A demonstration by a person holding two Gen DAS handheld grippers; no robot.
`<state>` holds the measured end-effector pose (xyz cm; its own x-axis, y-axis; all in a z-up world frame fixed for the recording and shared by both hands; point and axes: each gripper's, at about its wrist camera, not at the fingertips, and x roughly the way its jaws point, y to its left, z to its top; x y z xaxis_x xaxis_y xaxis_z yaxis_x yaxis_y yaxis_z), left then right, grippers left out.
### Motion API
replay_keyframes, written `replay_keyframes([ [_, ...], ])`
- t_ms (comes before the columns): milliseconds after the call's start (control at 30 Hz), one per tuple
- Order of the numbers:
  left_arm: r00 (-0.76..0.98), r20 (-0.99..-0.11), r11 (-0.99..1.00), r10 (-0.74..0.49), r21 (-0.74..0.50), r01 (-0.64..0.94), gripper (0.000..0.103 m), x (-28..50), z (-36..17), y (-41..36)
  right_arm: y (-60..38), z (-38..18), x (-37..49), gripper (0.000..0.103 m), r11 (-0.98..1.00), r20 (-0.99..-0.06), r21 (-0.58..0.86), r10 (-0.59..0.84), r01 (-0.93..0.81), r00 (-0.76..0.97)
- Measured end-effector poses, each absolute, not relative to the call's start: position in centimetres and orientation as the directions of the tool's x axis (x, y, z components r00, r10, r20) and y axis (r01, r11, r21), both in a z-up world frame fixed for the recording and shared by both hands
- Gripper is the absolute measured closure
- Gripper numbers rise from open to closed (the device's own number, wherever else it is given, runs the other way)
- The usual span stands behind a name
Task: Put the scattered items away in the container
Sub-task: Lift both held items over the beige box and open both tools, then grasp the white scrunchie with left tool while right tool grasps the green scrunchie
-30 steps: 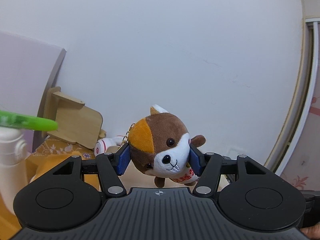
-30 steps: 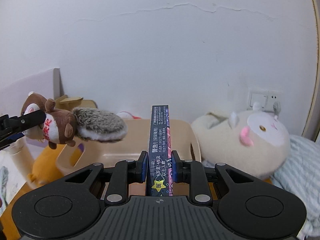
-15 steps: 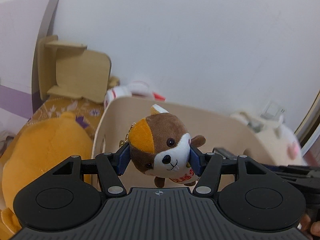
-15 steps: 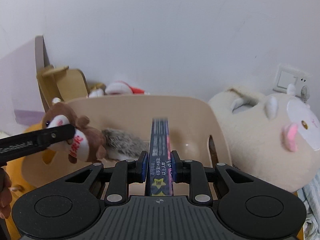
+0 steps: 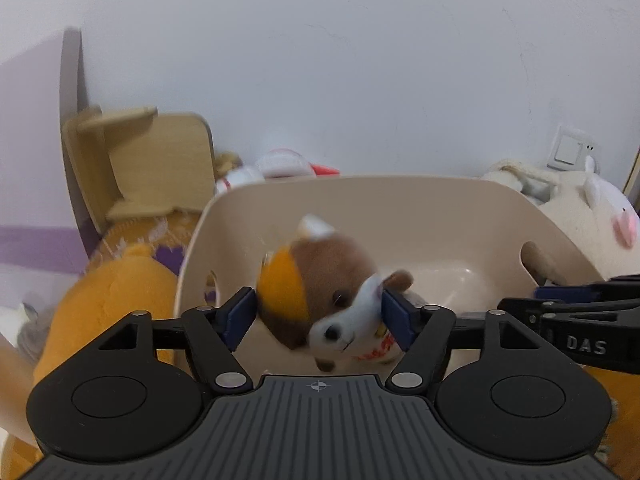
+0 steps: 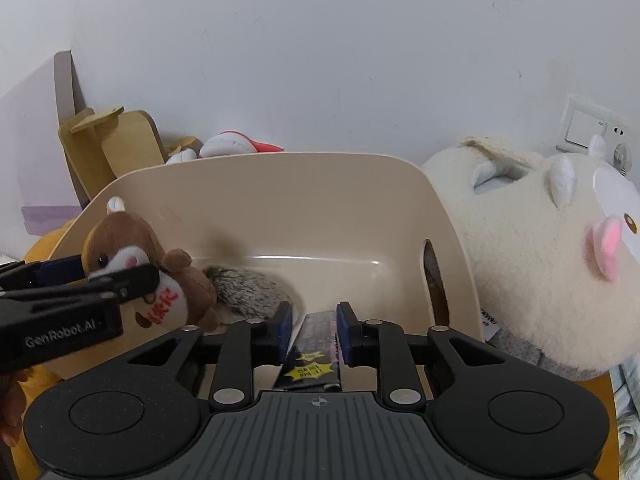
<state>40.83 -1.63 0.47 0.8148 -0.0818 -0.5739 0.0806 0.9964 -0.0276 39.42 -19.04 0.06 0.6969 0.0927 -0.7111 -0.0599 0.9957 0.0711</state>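
A beige plastic bin (image 5: 400, 192) (image 6: 280, 184) stands open in front of both grippers. My left gripper (image 5: 318, 314) has opened over the bin; the brown, orange and white plush squirrel (image 5: 320, 296) sits blurred between its pads, tilted downward, grip unclear. In the right wrist view the squirrel (image 6: 140, 256) hangs at the left gripper's fingers, its grey tail (image 6: 248, 290) low in the bin. My right gripper (image 6: 312, 332) is open, and the dark flat box (image 6: 314, 354) lies tilted between and below its pads.
A large cream plush (image 6: 540, 264) lies right of the bin. An orange plush (image 5: 100, 304) lies to its left. A wooden stand (image 5: 148, 160) and a small white and red plush (image 6: 236, 144) sit behind it against the white wall.
Both grippers moved down toward the bin and opened. The dark box has dropped from upright to tilted below the right pads. The squirrel has tipped downward in the left gripper.
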Motion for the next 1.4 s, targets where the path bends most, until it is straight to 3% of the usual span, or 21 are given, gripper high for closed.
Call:
replay_keyframes([
  [67,0.846,-0.529,0.997,-0.064,-0.007,0.071,0.018,40.0,1.0,-1.6,-19.4,0.4,38.7,0.047,0.996,-0.694,0.067,0.086,-0.055,0.715],
  [233,0.871,-0.486,0.997,-0.078,-0.028,0.074,0.012,38.0,2.9,-1.2,-20.6,1.5,36.4,0.04,0.995,-0.664,0.089,0.098,-0.052,0.742],
  [367,0.88,-0.466,0.995,-0.09,-0.009,0.097,0.01,35.9,4.3,-0.9,-21.3,2.9,33.8,0.025,0.996,-0.63,0.077,0.087,-0.049,0.772],
  [433,0.886,-0.455,0.994,-0.092,0.01,0.108,0.01,34.6,4.8,-0.7,-21.5,3.6,32.6,0.023,0.996,-0.613,0.075,0.087,-0.052,0.785],
  [567,0.895,-0.437,0.993,-0.092,0.024,0.114,0.009,31.6,5.5,0.5,-21.9,4.7,29.4,0.006,0.996,-0.577,0.068,0.09,-0.063,0.812],
  [667,0.903,-0.422,0.992,-0.08,0.052,0.112,0.009,29.1,5.5,1.6,-22.0,5.2,26.5,0.0,0.997,-0.544,0.037,0.076,-0.066,0.836],
  [900,0.907,-0.419,0.986,-0.044,0.126,0.107,0.009,24.4,4.1,4.4,-23.5,4.6,21.4,0.0,0.998,-0.518,0.017,0.057,-0.056,0.853],
  [1400,0.863,-0.505,0.968,-0.03,0.199,0.151,0.009,21.9,-1.8,6.4,-26.6,-2.7,20.3,0.0,0.995,-0.654,-0.097,-0.059,-0.007,0.754],
])
